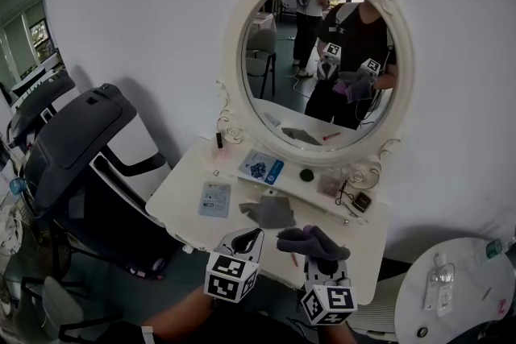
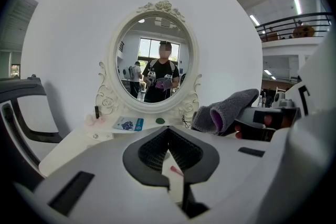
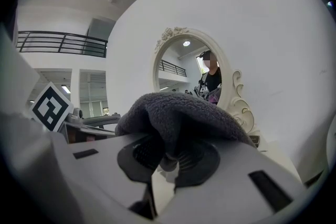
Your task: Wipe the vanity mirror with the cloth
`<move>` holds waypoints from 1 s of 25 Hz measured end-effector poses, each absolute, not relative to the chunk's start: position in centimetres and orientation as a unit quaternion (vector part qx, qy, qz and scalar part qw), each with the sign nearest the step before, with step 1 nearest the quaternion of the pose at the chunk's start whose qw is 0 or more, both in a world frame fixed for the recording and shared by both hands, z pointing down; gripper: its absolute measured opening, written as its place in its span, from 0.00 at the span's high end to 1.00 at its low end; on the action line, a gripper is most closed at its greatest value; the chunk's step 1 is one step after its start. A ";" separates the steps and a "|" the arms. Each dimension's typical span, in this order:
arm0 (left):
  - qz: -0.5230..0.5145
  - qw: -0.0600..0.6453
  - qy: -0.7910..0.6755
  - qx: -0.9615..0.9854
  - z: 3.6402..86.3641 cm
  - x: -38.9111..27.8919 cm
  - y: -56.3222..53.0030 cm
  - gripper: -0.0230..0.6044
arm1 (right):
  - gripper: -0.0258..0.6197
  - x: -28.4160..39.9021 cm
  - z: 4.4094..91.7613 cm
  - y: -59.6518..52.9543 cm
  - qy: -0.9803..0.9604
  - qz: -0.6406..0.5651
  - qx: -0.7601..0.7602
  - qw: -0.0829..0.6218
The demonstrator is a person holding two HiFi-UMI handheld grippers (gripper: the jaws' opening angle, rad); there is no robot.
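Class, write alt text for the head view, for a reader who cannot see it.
The right gripper holds a grey cloth before an oval mirror on a white vanity. The left gripper beside it is shut and empty.

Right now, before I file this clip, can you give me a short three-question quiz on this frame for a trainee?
1. True or false: the grey cloth is touching the vanity mirror.
2. Which claw grips that cloth? A left; B right; C neither.
3. Short answer: what lies flat on the vanity top just beyond the left claw?
Key: 1 false, it is held short of the glass. 2 B, the right claw is shut on it. 3 a second grey cloth.
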State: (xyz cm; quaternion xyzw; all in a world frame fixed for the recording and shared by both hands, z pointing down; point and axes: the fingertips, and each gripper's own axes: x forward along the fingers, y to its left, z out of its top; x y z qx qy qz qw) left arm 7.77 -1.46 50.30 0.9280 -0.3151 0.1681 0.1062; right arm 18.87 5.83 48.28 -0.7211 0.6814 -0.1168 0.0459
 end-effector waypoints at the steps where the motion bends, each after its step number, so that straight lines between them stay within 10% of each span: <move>1: 0.169 0.106 -0.311 0.929 50.4 8.1 -2.0 0.95 | 0.90 19.0 48.4 5.4 0.679 -0.117 -0.723 0.045; 25: 0.162 0.102 -0.188 0.963 49.8 10.5 -21.6 0.95 | 0.90 18.4 46.6 -12.4 0.594 -0.099 -0.798 0.031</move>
